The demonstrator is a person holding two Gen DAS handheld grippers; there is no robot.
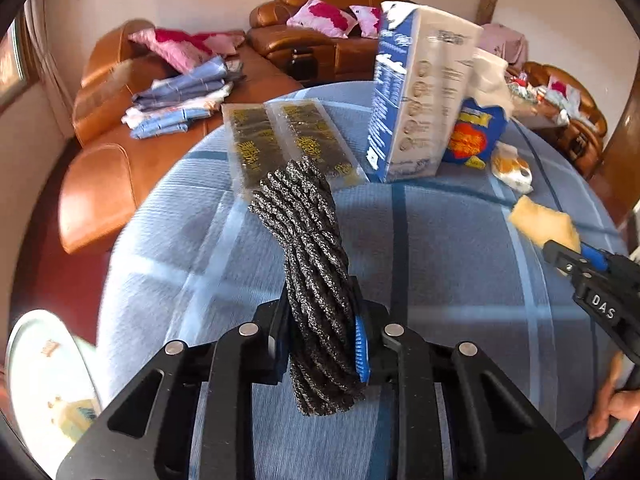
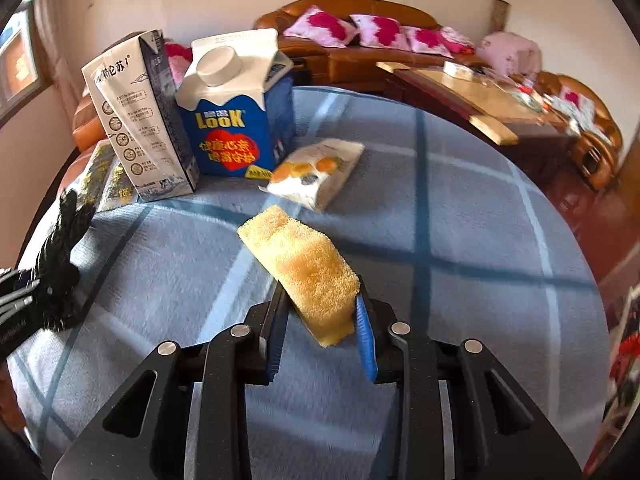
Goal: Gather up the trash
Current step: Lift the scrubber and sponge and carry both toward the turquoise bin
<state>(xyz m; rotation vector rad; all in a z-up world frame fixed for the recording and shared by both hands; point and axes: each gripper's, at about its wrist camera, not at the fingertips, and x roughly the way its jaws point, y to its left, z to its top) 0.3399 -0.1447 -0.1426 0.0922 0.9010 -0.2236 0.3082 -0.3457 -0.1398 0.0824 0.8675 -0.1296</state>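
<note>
Left gripper (image 1: pixel 322 354) jaws pinch a grey rope bundle (image 1: pixel 310 248), right gripper (image 2: pixel 322 340) jaws pinch a yellow sponge (image 2: pixel 300 268), above the blue-checked worktop (image 2: pixel 460 240).

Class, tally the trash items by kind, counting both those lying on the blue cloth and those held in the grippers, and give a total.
Cartons: 2
Flat dark packets: 2
Snack wrapper: 1
Rope bundle: 1
Sponge: 1
Total: 7
</note>
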